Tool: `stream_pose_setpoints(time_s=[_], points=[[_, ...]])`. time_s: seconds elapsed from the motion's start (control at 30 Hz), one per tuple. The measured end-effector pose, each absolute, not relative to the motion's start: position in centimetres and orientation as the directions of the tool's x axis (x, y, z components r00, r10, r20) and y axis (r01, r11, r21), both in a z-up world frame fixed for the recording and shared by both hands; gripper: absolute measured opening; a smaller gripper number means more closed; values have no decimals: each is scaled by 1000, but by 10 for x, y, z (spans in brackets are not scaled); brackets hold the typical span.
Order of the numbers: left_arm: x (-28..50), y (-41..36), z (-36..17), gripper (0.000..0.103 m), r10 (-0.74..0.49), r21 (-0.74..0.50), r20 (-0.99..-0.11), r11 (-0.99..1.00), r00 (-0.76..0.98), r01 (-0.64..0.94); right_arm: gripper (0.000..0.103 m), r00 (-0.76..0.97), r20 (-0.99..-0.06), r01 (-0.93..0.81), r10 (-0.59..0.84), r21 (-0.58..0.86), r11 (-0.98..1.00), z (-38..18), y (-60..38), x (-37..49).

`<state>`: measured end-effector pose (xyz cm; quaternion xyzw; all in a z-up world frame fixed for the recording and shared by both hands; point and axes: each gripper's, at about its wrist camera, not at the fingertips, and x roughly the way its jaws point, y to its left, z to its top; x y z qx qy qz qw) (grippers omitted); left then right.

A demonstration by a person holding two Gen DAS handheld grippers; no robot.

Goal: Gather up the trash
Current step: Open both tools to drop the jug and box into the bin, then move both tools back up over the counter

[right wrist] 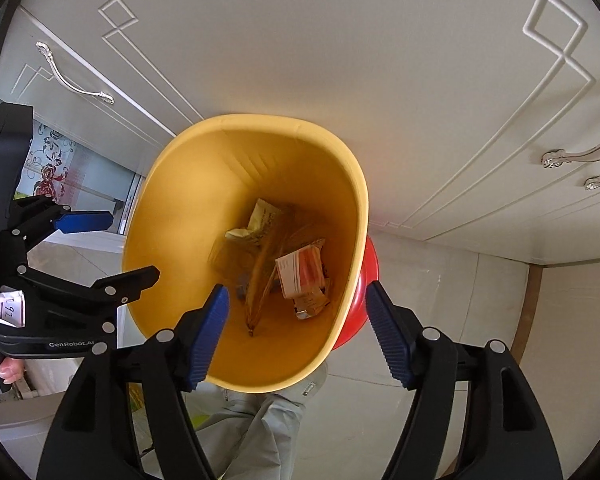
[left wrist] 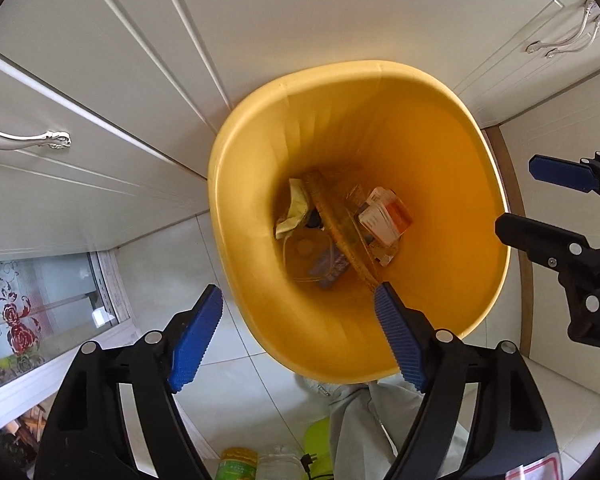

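Note:
A yellow waste bin (left wrist: 440,120) stands on the tiled floor below both grippers; it also shows in the right wrist view (right wrist: 180,208). In its bottom lie an orange-and-white box (left wrist: 384,216) (right wrist: 302,272), a yellowish wrapper (left wrist: 296,208) (right wrist: 260,220), a thin strip and clear plastic. My left gripper (left wrist: 300,340) hangs open and empty above the bin's near rim; it also shows in the right wrist view (right wrist: 120,248). My right gripper (right wrist: 296,332) is open and empty over the bin; it shows at the right of the left wrist view (left wrist: 516,196).
White cabinet doors (right wrist: 300,40) with silver handles (left wrist: 28,140) stand behind the bin. A red object (right wrist: 370,280) sits against the bin's right side. A glass door with a rose pattern (left wrist: 20,312) is at the left. Grey trouser legs (right wrist: 260,432) and bottles (left wrist: 240,464) lie below.

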<state>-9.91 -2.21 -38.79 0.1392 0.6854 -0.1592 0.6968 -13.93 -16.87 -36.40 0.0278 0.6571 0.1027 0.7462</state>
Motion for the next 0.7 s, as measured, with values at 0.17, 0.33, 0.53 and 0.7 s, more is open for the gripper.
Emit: stream_pose_setpoints(time_s=[0.17,0.33,0.53,0.7], points=[[-101,-19,-380,79,-35,-23,-999,910,20,413,71,132,-975,-108,180,167,980,-352,-168,-140],[-105,-14,-361,79,-47,-25,-998,913,46,408,71,164,-970,-90,179,166,982,-324,-173,-147],[-117,-6,-311,79,-83,-37,-991,921,101,388,71,233,-957,-78,173,158,984,-268,-169,-165],[-130,-2,-265,79,-112,-40,-981,920,161,391,71,306,-939,-69,159,145,987,-218,-164,-181]])
